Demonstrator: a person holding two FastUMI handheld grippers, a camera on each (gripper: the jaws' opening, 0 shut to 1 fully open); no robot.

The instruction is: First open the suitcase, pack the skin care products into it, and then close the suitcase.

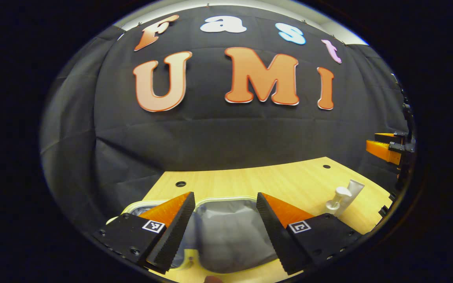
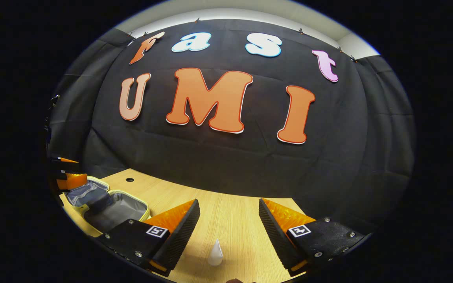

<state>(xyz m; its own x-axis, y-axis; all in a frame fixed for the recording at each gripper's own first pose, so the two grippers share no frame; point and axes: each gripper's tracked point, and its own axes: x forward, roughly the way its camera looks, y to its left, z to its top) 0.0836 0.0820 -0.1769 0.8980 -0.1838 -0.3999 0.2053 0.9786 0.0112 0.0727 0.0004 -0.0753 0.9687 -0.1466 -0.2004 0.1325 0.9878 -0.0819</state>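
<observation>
The suitcase (image 1: 226,236) lies open on the wooden table, pale yellow shell with grey lining; in the right gripper view the suitcase (image 2: 108,206) sits at the far left. My left gripper (image 1: 225,208) hovers open above its lining, nothing between the fingers. A white pump bottle and tube (image 1: 344,198) stand on the table to its right. My right gripper (image 2: 229,218) is open over the table, with the white pointed tip of a skin care product (image 2: 215,253) just below and between its fingers, untouched. The right gripper (image 1: 387,149) also appears at the far right edge of the left gripper view.
The wooden table (image 1: 281,181) has small round holes (image 1: 180,184) near its back edge. The black cloth wall stands close behind the table. Bare tabletop (image 2: 230,212) stretches ahead of my right gripper.
</observation>
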